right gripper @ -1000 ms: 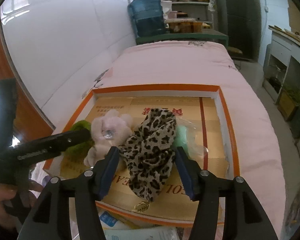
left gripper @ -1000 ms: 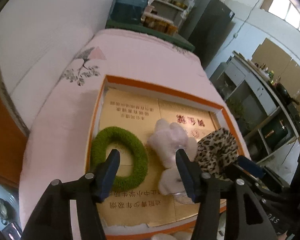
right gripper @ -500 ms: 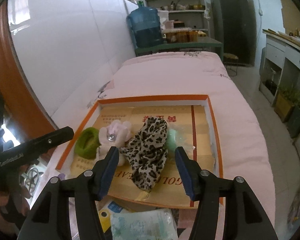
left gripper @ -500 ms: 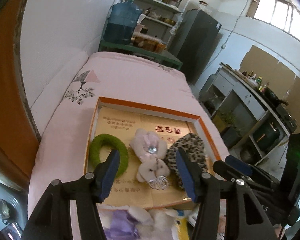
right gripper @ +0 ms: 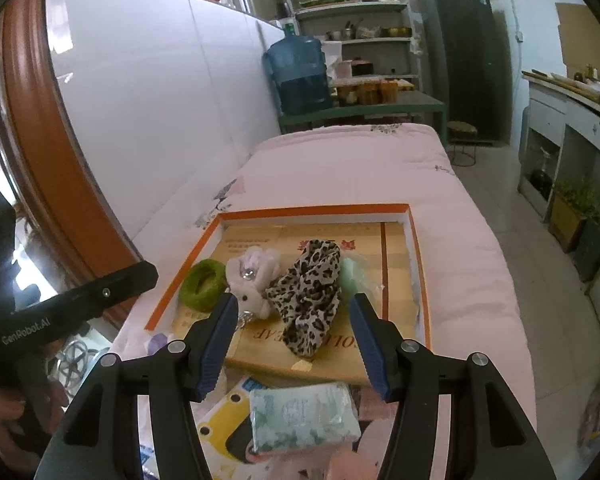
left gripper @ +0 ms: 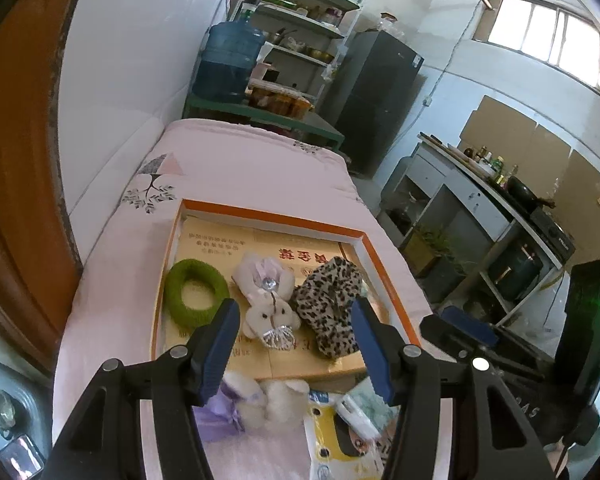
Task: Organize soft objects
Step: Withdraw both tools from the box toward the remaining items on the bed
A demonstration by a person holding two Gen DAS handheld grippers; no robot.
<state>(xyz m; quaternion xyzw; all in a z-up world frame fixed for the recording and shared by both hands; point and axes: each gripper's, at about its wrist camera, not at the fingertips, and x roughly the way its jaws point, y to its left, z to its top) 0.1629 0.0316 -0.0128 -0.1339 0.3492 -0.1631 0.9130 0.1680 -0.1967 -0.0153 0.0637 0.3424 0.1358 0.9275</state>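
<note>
An orange-rimmed shallow box (left gripper: pixel 284 219) (right gripper: pixel 312 211) lies on a pink bed. Inside it sit a green fuzzy ring (left gripper: pixel 196 294) (right gripper: pixel 202 285), a pale pink plush rabbit (left gripper: pixel 266 298) (right gripper: pixel 252 280), a leopard-print scrunchie (left gripper: pixel 330 300) (right gripper: pixel 310 294) and a mint green item (right gripper: pixel 350 276). My left gripper (left gripper: pixel 294 348) is open and empty, held above the box's near edge. My right gripper (right gripper: pixel 294 342) is open and empty, also back from the box. Near me lie a white and purple plush (left gripper: pixel 240 404), a yellow packet (left gripper: pixel 340 440) (right gripper: pixel 224 420) and a tissue pack (right gripper: pixel 300 416).
A white wall runs along the bed's left side. A blue water jug (left gripper: pixel 228 60) (right gripper: pixel 298 76) and shelves stand at the bed's far end. A dark fridge (left gripper: pixel 376 100) and a counter (left gripper: pixel 496 200) stand at the right. The left gripper's body (right gripper: pixel 60 312) shows at the left of the right wrist view.
Both grippers have pulled back and up from the box, staying open. The loose items on the bed near me have come into view.
</note>
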